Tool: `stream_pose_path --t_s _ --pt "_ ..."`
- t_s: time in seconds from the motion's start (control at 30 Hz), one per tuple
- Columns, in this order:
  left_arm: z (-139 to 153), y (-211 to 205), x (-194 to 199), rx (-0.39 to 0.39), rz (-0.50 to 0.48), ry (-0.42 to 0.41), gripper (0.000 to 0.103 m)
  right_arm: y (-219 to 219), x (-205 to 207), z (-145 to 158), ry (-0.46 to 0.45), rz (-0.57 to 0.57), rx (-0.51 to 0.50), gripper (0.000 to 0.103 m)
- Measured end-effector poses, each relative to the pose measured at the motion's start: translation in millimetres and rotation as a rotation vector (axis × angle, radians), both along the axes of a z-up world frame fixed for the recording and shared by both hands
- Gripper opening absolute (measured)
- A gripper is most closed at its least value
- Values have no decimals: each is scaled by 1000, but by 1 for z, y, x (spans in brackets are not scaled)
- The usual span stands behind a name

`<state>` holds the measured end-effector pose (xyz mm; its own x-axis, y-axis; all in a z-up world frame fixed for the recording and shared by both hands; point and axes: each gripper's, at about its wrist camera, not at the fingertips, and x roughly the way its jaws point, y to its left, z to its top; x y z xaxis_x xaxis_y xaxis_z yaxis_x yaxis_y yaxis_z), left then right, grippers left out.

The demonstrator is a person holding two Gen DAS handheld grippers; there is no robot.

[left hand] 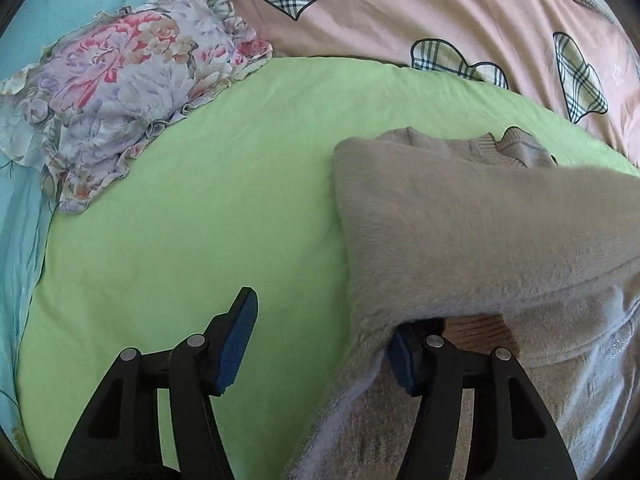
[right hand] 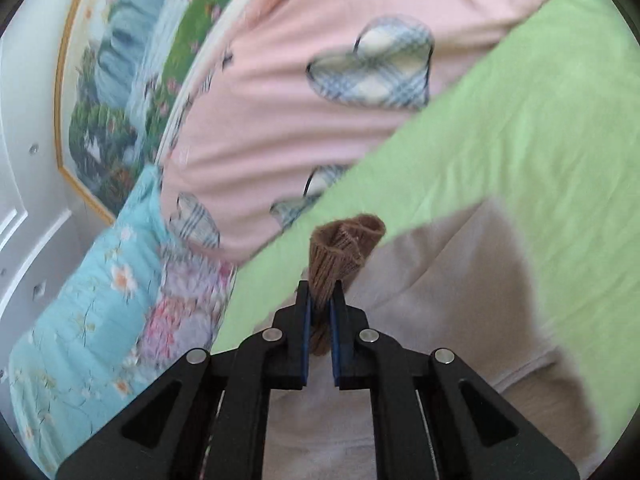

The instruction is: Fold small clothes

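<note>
A beige fuzzy sweater point(left hand: 460, 232) lies on the green sheet point(left hand: 200, 220), with one layer turned over on itself. My left gripper point(left hand: 320, 320) stands open at the sweater's near left edge. Its left finger point(left hand: 236, 340) is over bare sheet, and its right finger point(left hand: 402, 360) is tucked under the fabric, its tip hidden. A brown ribbed cuff point(left hand: 476, 330) peeks out beside that finger. In the right wrist view, my right gripper point(right hand: 320, 304) is shut on the brown ribbed cuff point(right hand: 340, 256), held above the sweater point(right hand: 440, 312).
A floral ruffled pillow point(left hand: 120, 92) lies at the far left on turquoise bedding point(left hand: 48, 8). A pink quilt with plaid hearts point(left hand: 440, 12) borders the sheet at the back. A framed picture point(right hand: 116, 80) hangs on the wall beyond the bed.
</note>
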<state>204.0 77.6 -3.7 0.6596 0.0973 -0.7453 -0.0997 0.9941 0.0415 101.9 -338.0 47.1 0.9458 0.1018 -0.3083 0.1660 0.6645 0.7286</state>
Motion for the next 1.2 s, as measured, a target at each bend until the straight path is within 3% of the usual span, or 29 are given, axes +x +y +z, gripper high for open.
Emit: stream_pose_path --t_s 0.1,0.2,0.3,0.4,0.5,0.6,0.67,0.73,0.77,0.83,0.9,0.97,1.03,1.07,1.1,1.13,1.2 --pt "0 -5 -5 37 31 -3 61 -12 2 -32 104 9 60 9" --pt "3 6 -10 -14 65 -15 61 -5 1 -54 158 16 54 9" --pt "1 19 -11 -73 91 -6 61 -3 -3 -67 169 20 76 9" --pt "-2 23 -11 -93 102 -1 61 4 -3 -53 111 43 30 9" --pt "-7 15 -6 -114 14 68 61 8 0 -37 60 47 -38 9" --pt "-6 22 -9 -230 -95 97 59 5 12 -49 191 49 -75 9" --pt "4 33 -13 -340 -175 77 62 0 14 -67 260 60 -37 13" --pt "15 46 -11 -445 -246 55 71 -2 11 -77 283 67 -4 15" --pt "18 50 -6 -467 -255 56 79 -2 8 -79 277 67 10 17" --pt "19 56 15 -470 -232 78 81 -2 5 -82 254 75 28 36" --pt "11 54 39 -468 -220 113 81 1 7 -82 243 81 31 43" --pt "-2 54 65 -487 -204 181 80 5 10 -82 254 90 14 43" --pt "-12 46 83 -486 -210 208 74 8 12 -83 260 96 11 43" --pt "-13 41 86 -452 -215 198 56 9 13 -84 261 100 2 42" --pt "-11 33 88 -410 -236 178 11 10 14 -83 261 106 -10 36" --pt "-10 28 89 -397 -250 172 7 11 16 -82 265 115 -19 19" --pt "4 22 84 -337 -222 91 6 12 19 -75 246 123 -40 12"
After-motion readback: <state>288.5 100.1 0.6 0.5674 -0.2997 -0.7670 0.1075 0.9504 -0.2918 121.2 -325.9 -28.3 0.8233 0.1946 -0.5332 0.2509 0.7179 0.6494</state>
